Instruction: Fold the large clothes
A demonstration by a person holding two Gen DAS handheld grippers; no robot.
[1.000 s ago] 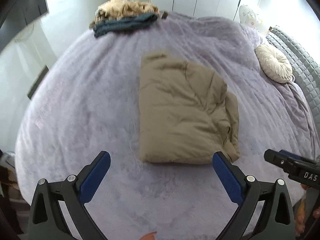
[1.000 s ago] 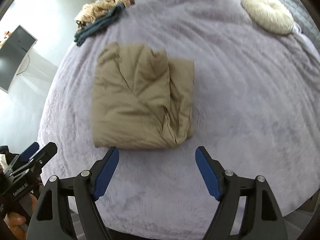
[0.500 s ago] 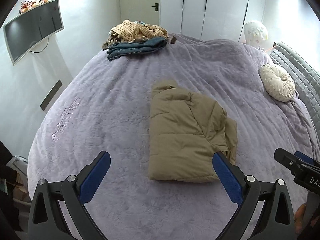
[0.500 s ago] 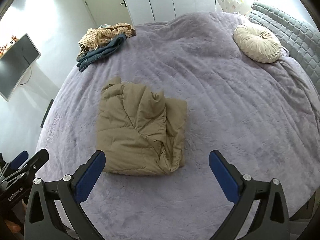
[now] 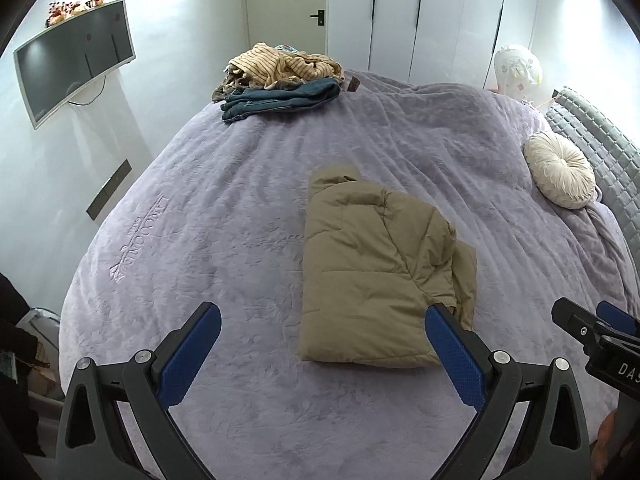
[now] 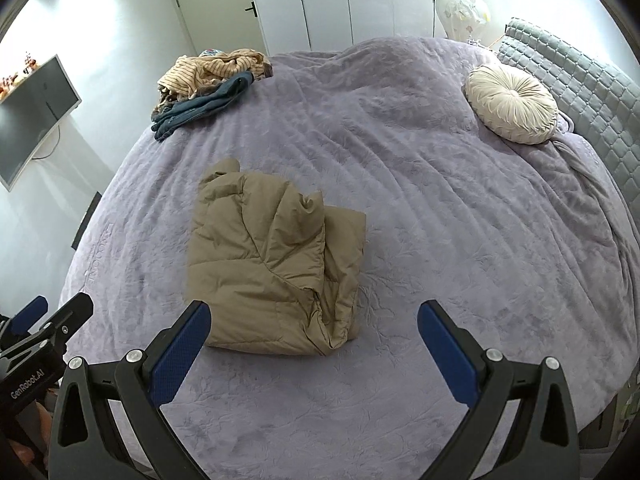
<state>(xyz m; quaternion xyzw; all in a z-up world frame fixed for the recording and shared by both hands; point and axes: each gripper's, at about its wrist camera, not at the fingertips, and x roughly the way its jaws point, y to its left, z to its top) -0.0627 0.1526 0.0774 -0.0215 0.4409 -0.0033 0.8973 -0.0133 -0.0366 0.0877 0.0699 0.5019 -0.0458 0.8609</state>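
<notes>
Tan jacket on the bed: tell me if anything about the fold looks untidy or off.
The tan jacket is folded into a rough rectangle, but its right edge is untidy: a lower layer sticks out past the top one and bunches near the front corner. Behind it, a pile of clothes lies unfolded at the far edge of the bed.

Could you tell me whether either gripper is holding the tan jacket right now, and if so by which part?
Nothing is held. The left gripper and right gripper are both open above the bed, clear of the folded tan jacket.
</notes>
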